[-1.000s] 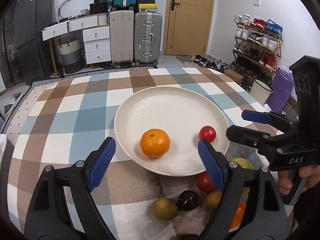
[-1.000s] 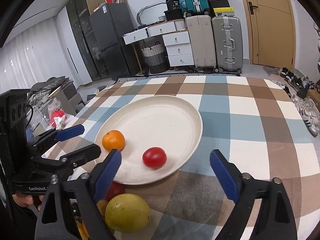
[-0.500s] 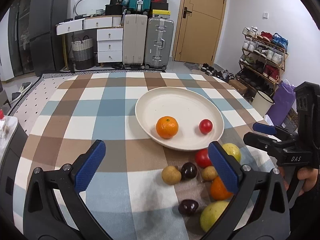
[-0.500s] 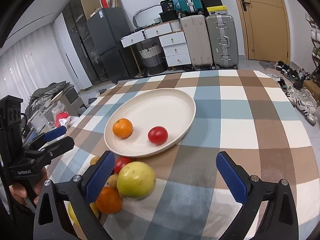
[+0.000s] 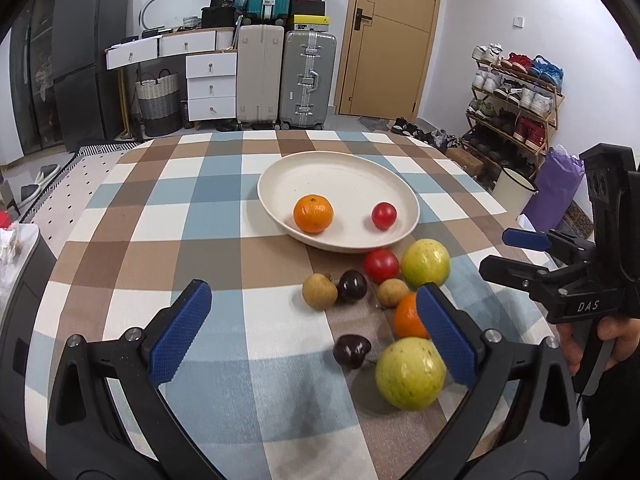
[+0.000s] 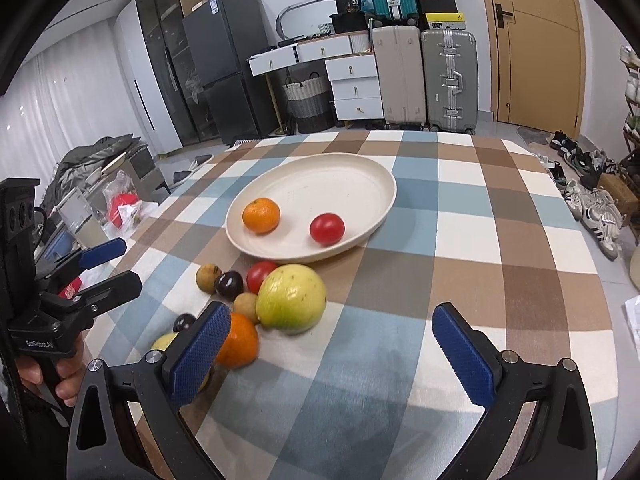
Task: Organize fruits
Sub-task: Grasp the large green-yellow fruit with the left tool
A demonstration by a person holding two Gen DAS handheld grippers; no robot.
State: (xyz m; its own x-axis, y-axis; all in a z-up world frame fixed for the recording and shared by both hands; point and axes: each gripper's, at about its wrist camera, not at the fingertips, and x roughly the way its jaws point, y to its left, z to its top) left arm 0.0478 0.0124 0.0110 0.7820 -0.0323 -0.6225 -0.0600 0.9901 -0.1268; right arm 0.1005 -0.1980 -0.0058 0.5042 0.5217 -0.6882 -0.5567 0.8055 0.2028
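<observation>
Checked cloth (image 5: 192, 208) bears loose fruit (image 5: 374, 300) before the plate (image 5: 280, 176).

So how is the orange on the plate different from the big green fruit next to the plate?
The orange is bright orange; the green fruit is yellow-green with small specks. The orange looks smaller, the green fruit bigger. The orange sits on the plate, while the green fruit lies on the tablecloth among other fruit. Both are round, and no tongs touch either.
</observation>
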